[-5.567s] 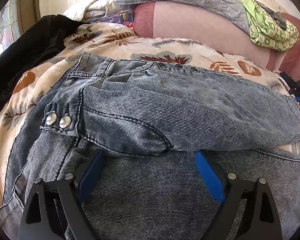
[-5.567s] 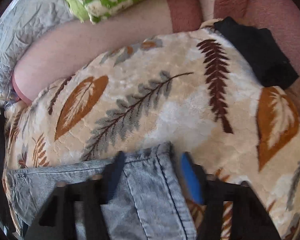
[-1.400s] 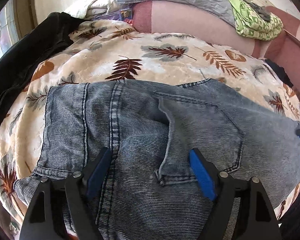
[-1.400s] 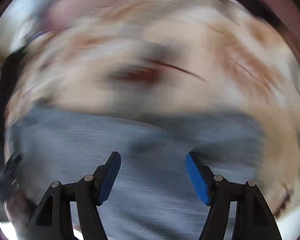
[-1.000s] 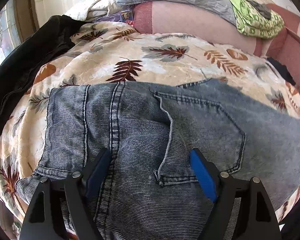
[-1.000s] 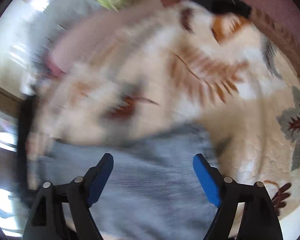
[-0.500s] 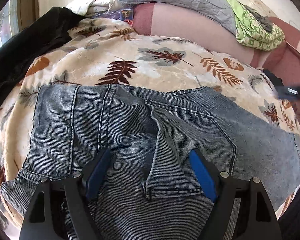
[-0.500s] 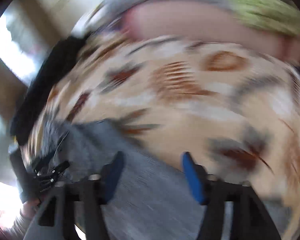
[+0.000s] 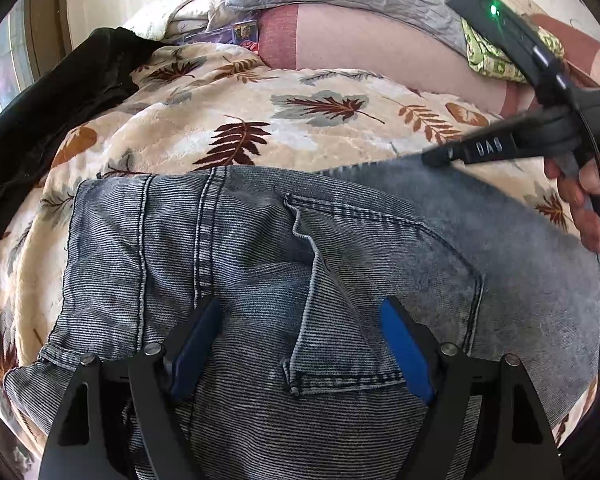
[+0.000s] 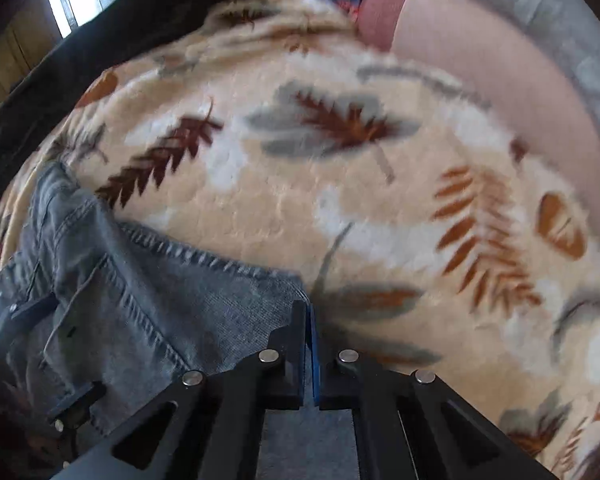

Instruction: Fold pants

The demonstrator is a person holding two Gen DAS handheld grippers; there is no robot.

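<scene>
Jeans (image 9: pixel 340 264) lie folded, back pocket up, on the leaf blanket (image 9: pixel 260 120) on the bed. Left tongs (image 9: pixel 300 348) spread wide over the denim, gripping nothing. Right tongs (image 10: pixel 309 320) pinched closed at the far fabric edge; appears to hold the jeans. Next fold: lift that edge evenly, keep the seams aligned, left pins the fabric.

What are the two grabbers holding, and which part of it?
The right gripper is shut at the far edge of the jeans, pinching the fabric edge there. The left gripper is open over the back pocket, holding nothing.
</scene>
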